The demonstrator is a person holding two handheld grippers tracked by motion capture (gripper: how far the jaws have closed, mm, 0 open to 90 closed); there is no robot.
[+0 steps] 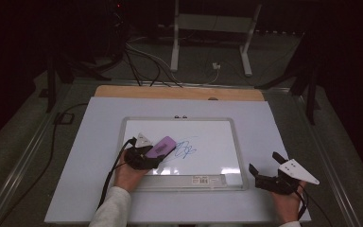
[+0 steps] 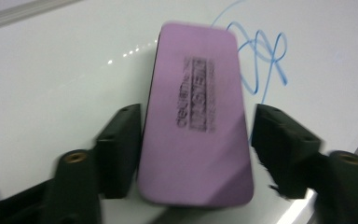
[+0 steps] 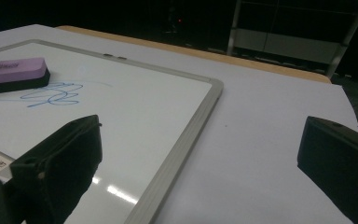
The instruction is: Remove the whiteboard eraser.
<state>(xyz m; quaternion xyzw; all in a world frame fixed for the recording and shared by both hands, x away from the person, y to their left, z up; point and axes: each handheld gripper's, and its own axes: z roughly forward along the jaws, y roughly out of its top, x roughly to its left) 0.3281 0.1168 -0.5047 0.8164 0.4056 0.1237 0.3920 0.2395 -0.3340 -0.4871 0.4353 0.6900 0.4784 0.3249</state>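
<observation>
Sleeve cuff, pale and soft, enters at the bottom of the high view, and the hand above it grips the left gripper (image 1: 147,152), a matte black tool with a grey 3-cornered plate on top. Its 2 blocky jaws stand on either side of a purple eraser (image 2: 196,116), a rounded, slab-shaped block with a smooth top face printed in dark lettering and a thin black felt layer beneath. In the left gripper view the jaws sit parted: a clear gap shows between the right jaw and the eraser's edge, while the left jaw lies just beside or against the other edge. The pads do not pinch it. The eraser rests flat on the whiteboard (image 1: 217,137), its far end pointing toward a blue scribble (image 1: 185,149) of looping marker lines just beyond it.

The whiteboard is glossy white with a ribbed silver frame, rounded at the corners, and a small barcode label near its front edge. It lies on a flat pale sheet (image 1: 85,156) covering a table with a wooden far edge (image 1: 179,92).

The right gripper (image 1: 263,166) rests near the sheet's front right corner, beside the board's frame, its 2 jaws spread wide with nothing between them, well apart from the eraser.
</observation>
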